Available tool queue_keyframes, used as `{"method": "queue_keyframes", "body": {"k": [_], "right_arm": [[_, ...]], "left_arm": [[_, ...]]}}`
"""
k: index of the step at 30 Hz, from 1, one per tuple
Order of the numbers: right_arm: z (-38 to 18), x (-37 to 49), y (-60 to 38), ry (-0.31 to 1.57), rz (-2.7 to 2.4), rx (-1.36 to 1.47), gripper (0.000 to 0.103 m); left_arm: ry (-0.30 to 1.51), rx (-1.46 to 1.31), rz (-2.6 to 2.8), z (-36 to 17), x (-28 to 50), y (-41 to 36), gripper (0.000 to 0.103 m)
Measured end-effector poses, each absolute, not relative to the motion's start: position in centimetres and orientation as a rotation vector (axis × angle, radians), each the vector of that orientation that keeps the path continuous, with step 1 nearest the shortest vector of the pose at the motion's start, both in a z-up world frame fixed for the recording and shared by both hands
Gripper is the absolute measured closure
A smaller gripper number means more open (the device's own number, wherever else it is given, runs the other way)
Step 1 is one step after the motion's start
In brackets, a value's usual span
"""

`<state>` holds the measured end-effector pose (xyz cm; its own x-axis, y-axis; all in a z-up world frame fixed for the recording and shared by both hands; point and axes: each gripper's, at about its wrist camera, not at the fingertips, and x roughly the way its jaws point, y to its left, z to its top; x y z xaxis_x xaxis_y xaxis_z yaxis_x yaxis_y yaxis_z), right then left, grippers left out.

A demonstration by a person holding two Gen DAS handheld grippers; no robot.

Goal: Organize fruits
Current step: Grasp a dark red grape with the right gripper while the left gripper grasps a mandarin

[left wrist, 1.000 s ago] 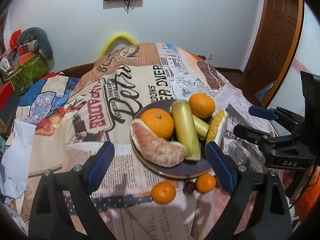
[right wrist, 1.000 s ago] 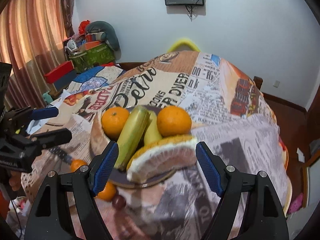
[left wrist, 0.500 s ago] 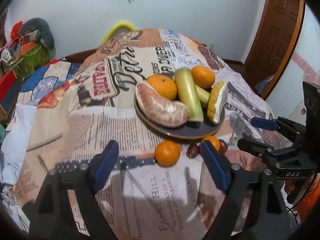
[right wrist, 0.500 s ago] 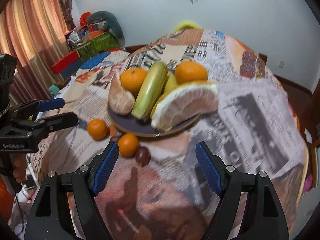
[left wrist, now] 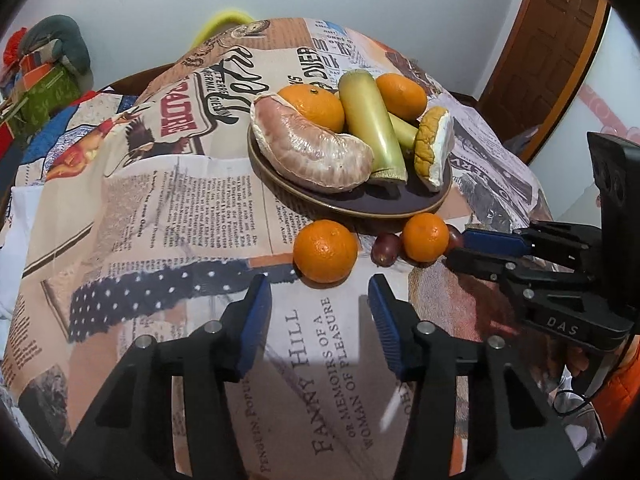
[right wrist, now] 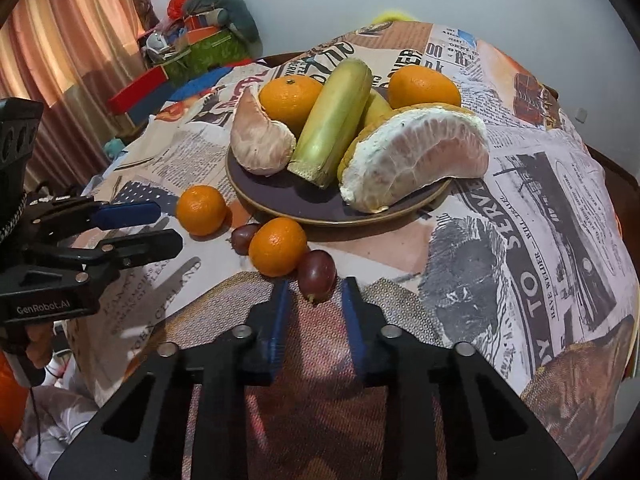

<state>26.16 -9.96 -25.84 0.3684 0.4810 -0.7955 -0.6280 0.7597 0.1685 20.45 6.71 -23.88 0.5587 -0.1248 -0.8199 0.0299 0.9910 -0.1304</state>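
The left gripper [left wrist: 318, 290] is hovering low over the newspaper-print tablecloth [left wrist: 160, 200], its blue-padded jaws standing apart with nothing between them. Just beyond its tips, at 12 o'clock, a small mandarin [left wrist: 325, 251] is sitting on the cloth, bright orange and dimpled. At about 1 o'clock from it a dark red grape [left wrist: 385, 249] is lying against a second, smaller mandarin [left wrist: 425, 237], and another grape is peeking out behind that one.

In the right wrist view, the right gripper [right wrist: 315, 298] is hanging with its jaws narrowed but still parted, empty, the tips flanking the near end of a glossy reddish-purple grape [right wrist: 317, 271] at 12 o'clock; whether the pads are touching it cannot be told. The smaller mandarin is crowding that grape from 10 o'clock, touching it, and the left gripper is reaching in from 9 o'clock.

Farther back, the dark plate [left wrist: 360, 204] with a tan rim is carrying the rest: a peeled pink pomelo segment [left wrist: 316, 152] at its left, a wedge with yellow rind [left wrist: 432, 146] at its right, a long pale-green husked corn cob [left wrist: 372, 124] between them with a smaller one beneath, and two oranges [left wrist: 314, 106] at the back.

Beyond the table, boxes and bags are piled by a curtain at 10 o'clock in the right wrist view.
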Motion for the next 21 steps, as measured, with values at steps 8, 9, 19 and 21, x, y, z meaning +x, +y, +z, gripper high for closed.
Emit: {"method": "queue_keyframes", "body": {"k": [8,9,19,21], "right_arm": [[-25.8,25.9,-10.2,0.942,0.736,-0.161,0.088],[-25.8,26.0,-10.2,0.942,0.738,-0.156,0.088],[-24.7,26.3,-11.8,0.915,0.714,-0.120,0.088],[-24.2,26.4,-12.0,0.905,0.712,-0.111,0.088]], "left_arm": [[0.970,-0.128,-0.072,-24.6,22.3,6.6,0.054],[0.973,-0.129,-0.075,-24.7,22.4,6.5,0.056],[0.974,-0.133,-0.079,-24.9,22.6,6.3,0.066],[0.963,-0.133,-0.078,-24.4,22.4,6.4,0.066]]}}
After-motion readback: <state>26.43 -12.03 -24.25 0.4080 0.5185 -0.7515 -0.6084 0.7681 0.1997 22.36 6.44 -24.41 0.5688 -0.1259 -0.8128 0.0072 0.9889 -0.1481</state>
